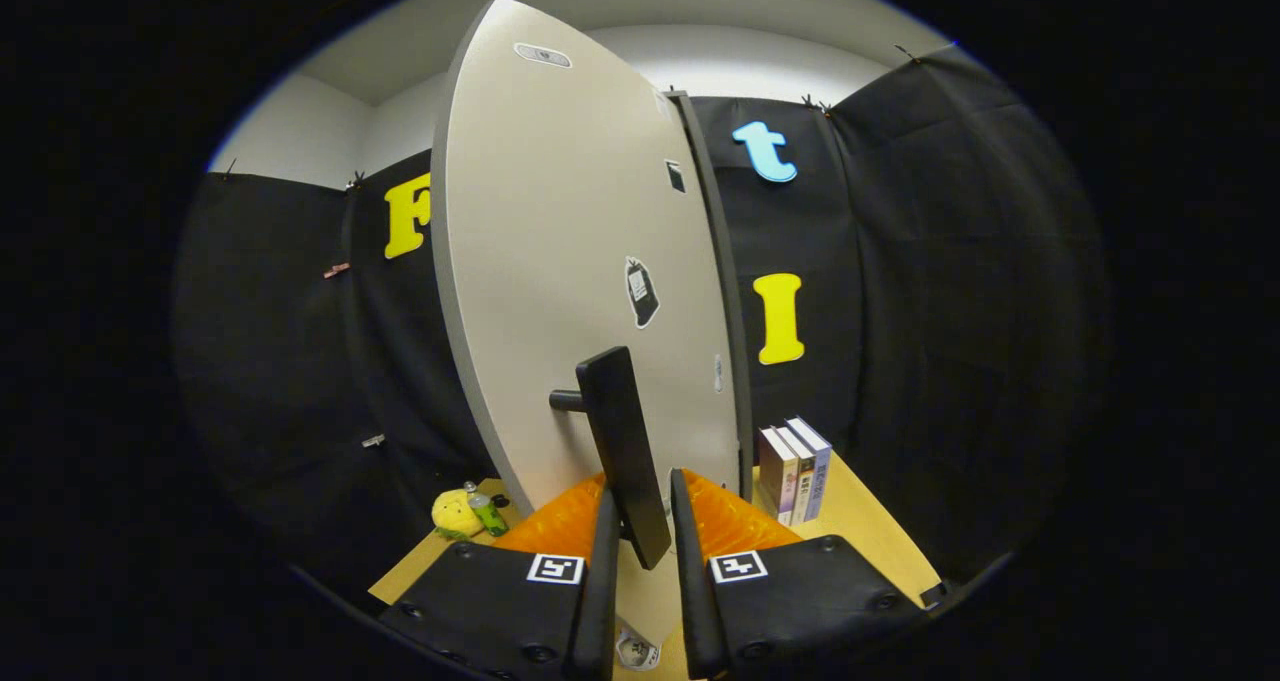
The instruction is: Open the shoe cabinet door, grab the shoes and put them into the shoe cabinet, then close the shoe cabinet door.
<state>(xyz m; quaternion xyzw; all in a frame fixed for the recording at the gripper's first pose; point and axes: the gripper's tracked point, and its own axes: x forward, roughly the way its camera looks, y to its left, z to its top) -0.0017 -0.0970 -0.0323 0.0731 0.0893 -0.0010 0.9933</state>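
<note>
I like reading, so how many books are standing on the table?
3. The books stand upright side by side on the table, right of the cabinet door and beyond the gripper, whose fingers flank the door handle. More may hide behind the door.

Light comes from overhead: the white wall (640,56) above the black cloth glows brightest, close to blown out. The pale cabinet door (570,291) is evenly lit with soft shading down its left edge and no harsh glare. The cloth soaks up light, so the sides go murky. Heavy fisheye bend here, the door bulges into a curve. The dark handle (622,451) is sharp; it sits between the claw (640,506) fingers, which look a bit soft up close. The table (860,521) is warm and clear.
</note>
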